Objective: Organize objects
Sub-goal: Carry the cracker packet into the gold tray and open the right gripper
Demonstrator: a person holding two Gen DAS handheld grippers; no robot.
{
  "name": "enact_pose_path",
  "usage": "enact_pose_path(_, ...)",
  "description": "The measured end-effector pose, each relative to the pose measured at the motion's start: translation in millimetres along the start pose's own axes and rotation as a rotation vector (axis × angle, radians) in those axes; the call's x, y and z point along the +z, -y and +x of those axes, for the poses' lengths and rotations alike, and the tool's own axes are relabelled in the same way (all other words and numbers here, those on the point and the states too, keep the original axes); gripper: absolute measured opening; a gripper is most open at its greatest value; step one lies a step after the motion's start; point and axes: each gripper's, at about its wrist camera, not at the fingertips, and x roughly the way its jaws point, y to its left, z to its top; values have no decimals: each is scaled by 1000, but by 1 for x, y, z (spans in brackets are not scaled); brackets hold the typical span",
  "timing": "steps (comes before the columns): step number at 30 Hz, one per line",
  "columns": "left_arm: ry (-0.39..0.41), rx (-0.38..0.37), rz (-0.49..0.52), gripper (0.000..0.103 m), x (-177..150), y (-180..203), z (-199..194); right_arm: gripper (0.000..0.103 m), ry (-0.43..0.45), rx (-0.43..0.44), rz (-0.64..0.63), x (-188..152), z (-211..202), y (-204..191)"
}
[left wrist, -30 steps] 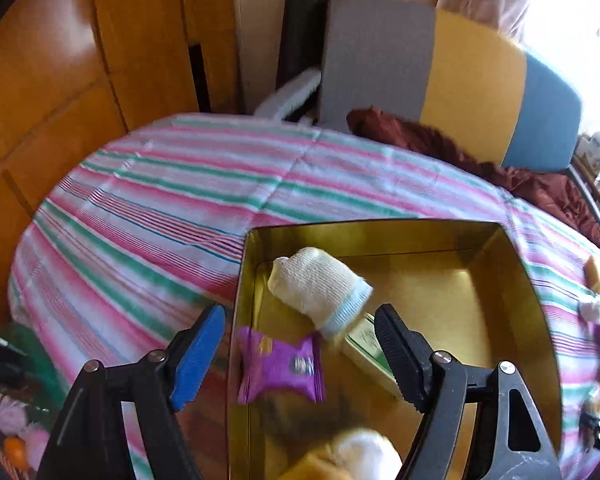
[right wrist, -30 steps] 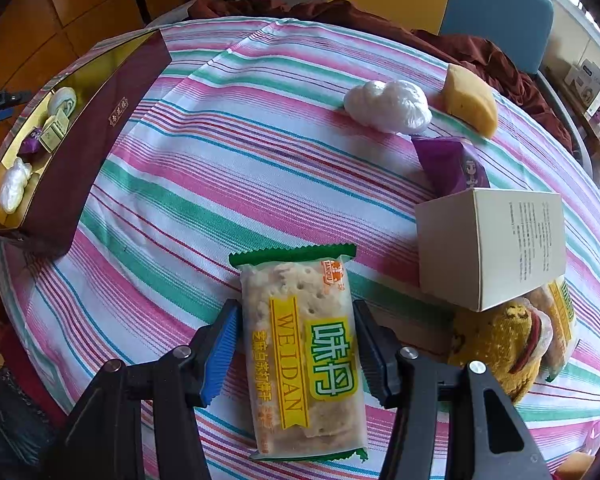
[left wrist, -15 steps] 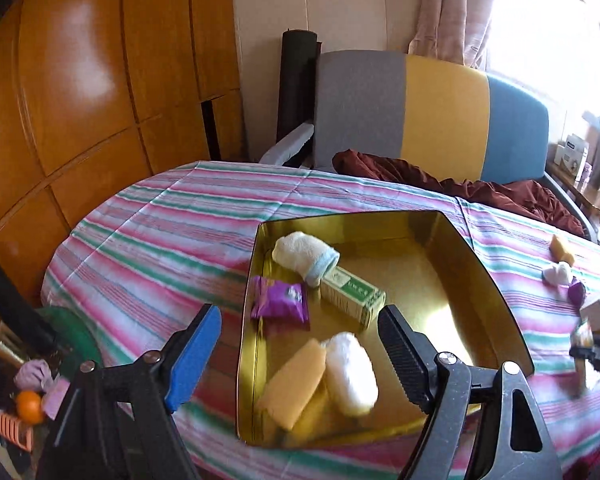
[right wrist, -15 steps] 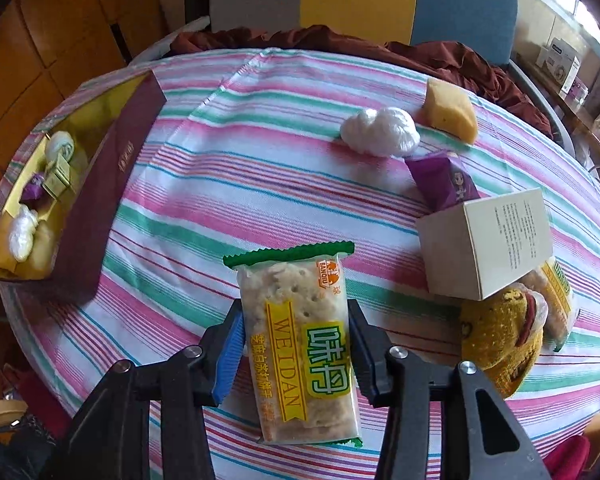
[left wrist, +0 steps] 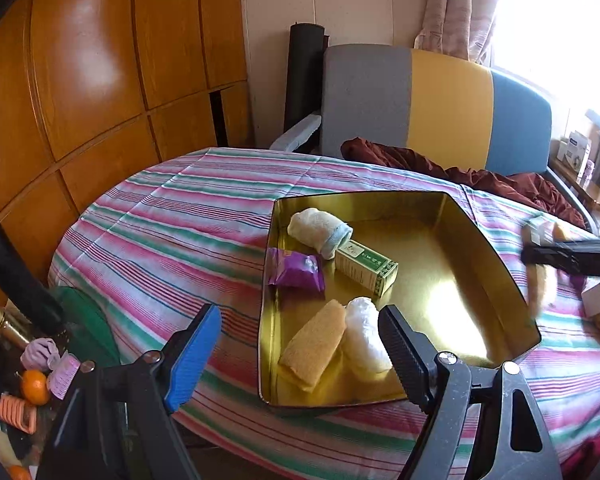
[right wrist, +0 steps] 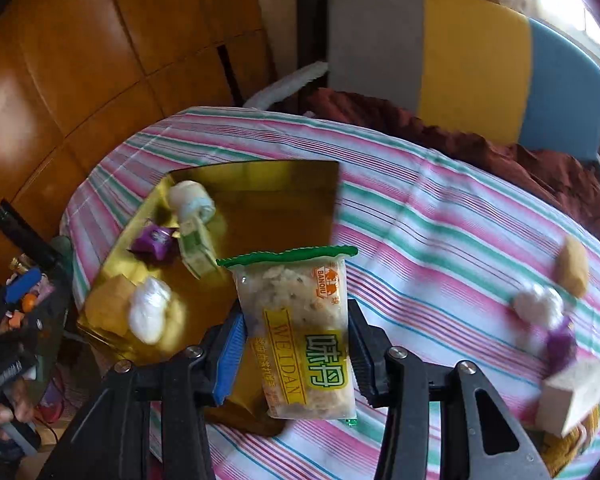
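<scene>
Five items already lie in the shallow gold metal tray (left wrist: pixel 476 240): a rolled white sock (left wrist: pixel 320 227), a purple snack packet (left wrist: pixel 298 274), a small green-and-white carton (left wrist: pixel 366 266), a yellow sponge-like wedge (left wrist: pixel 314 348) and a white wrapped bundle (left wrist: pixel 366 340). They crowd its left half; the right half is bare. The right gripper (right wrist: pixel 296 344) has just been closing, and now clamps the clear cracker packet with the green sealed edge (right wrist: pixel 300 328) by its long sides. A second ago that packet lay flat on the striped tablecloth (right wrist: pixel 440 220); now it hangs lifted, over the tray's near corner. So the pick looks done and the carry is under way. The left gripper (left wrist: pixel 300 356) has drawn back from the tray, jaws apart and empty, hovering off its near-left corner. That leaves room to descend into the bare half, clearing the raised right wall. Several things remain on the cloth, among them a pale cardboard box (right wrist: pixel 572 392).
</scene>
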Motion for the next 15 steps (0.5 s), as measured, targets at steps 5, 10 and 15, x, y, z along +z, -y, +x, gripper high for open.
enact_pose_path(5,8,17,16,81,-2,-3,-1,47,-32,29,-72,33,40,-48)
enact_pose_path(10,23,26,27,81,-3,-5,-2,47,-57,33,-156,54,76,-97)
enact_pose_path(15,22,22,25,81,-4,-7,0,48,-98,32,-226,62,104,-127)
